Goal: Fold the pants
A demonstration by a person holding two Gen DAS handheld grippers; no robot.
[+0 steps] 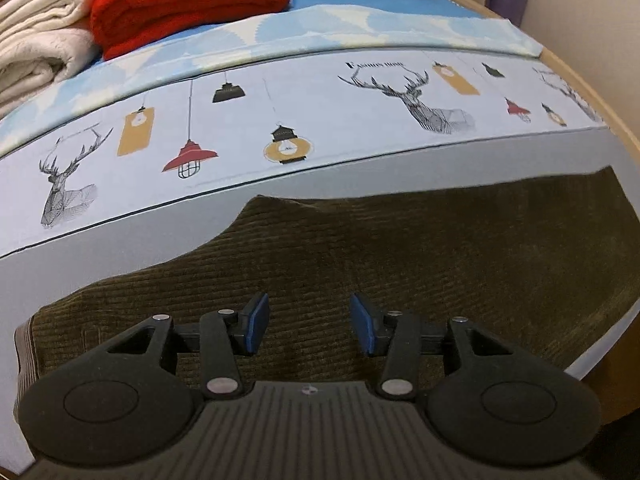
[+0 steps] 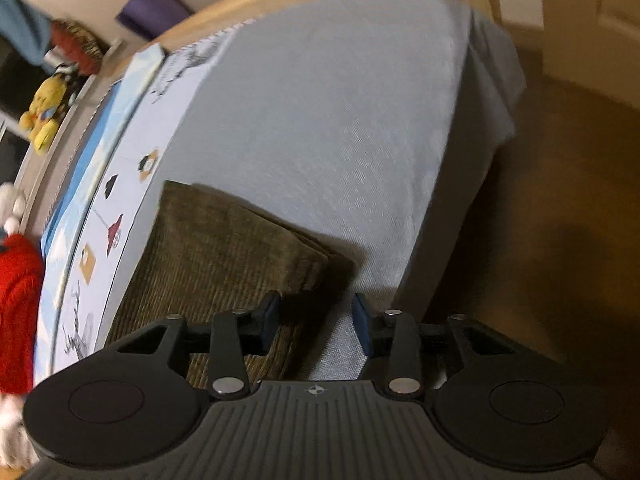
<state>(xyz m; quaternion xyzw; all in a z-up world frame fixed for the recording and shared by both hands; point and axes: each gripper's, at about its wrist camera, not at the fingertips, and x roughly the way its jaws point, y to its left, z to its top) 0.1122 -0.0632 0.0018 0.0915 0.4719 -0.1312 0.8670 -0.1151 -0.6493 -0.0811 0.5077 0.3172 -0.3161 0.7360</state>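
While both tools stand idle above the cloth, the left gripper (image 1: 308, 322) has its jaws parted wide with nothing between them, hovering over the olive corduroy pants (image 1: 400, 264). The right gripper (image 2: 316, 322) is likewise wide open and empty, poised by the pants' end (image 2: 224, 248) near the bed's side edge. The garment lies flat, apparently already doubled, on the grey sheet (image 2: 340, 120). Judged step: between folds; the next move calls for closing on an end and carrying it over. Beyond the far hem, bare sheet gives room, then the printed bedspread (image 1: 280, 120). Farthest back, a red blanket (image 1: 188, 4) and white towels (image 1: 36, 44).
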